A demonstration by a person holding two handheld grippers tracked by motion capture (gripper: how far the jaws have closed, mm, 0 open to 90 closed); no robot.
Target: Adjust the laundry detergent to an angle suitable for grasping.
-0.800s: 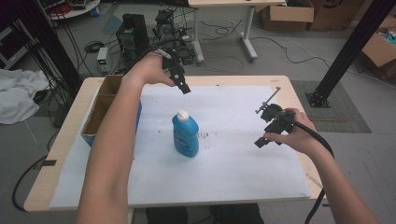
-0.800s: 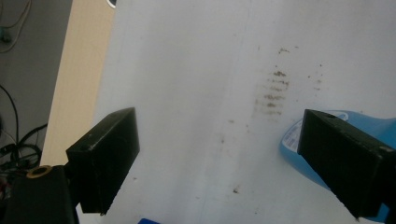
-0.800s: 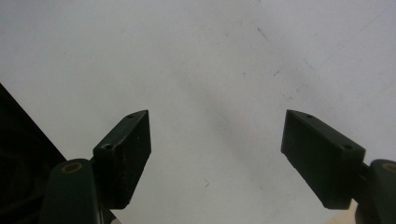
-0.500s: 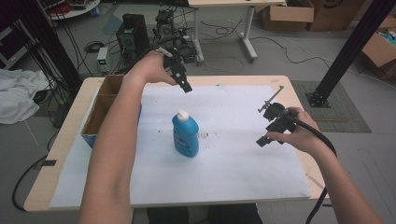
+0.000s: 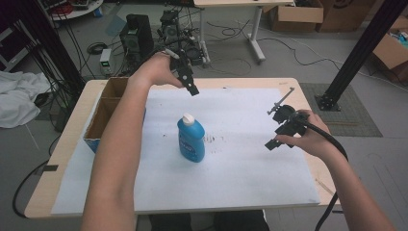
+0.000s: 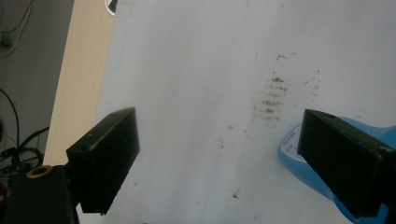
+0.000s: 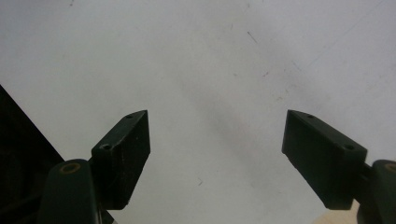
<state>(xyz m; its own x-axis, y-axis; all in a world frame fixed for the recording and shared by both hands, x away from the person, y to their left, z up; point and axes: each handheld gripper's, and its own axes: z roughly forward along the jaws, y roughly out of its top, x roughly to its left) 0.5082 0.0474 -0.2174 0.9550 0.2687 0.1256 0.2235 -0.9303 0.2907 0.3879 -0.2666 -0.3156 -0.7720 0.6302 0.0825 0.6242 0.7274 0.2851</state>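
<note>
You had one blue bottle (image 5: 191,139) standing on the white sheet (image 5: 240,159), one cardboard box (image 5: 103,113) at the sheet's left edge, and two grippers, left (image 5: 191,89) and right (image 5: 272,143), above the sheet.

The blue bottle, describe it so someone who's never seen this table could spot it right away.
Start at the white sheet covering the wooden table. Near its middle, to the right of the open cardboard box at the left edge, stands the blue bottle. It is the one upright thing on the sheet, bright blue with a white cap.
</note>
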